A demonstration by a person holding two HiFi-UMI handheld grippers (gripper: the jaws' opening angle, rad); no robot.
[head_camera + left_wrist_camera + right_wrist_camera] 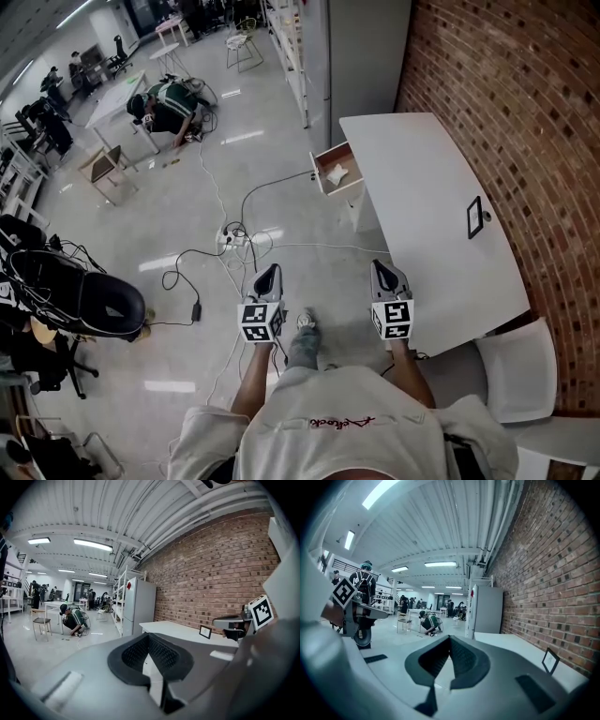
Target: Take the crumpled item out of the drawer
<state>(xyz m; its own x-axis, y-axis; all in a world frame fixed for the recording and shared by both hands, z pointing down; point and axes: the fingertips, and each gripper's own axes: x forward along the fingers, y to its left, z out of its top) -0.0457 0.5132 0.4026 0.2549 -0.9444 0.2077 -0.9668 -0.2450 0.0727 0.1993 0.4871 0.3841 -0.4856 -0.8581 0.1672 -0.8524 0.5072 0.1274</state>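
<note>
Crumpled item (337, 174): white, lying in the open drawer (330, 153) at the side of the white table (422, 178). Too small to tell its long axis or heading.
Left gripper (268, 274): jaws closed, empty.
Right gripper (382, 272): jaws closed, empty.
Both are well apart from the drawer.

Bright even light from ceiling tubes (92, 544), glare patches on glossy floor (157, 264), fisheye-dark corners, blurred foreground.
</note>
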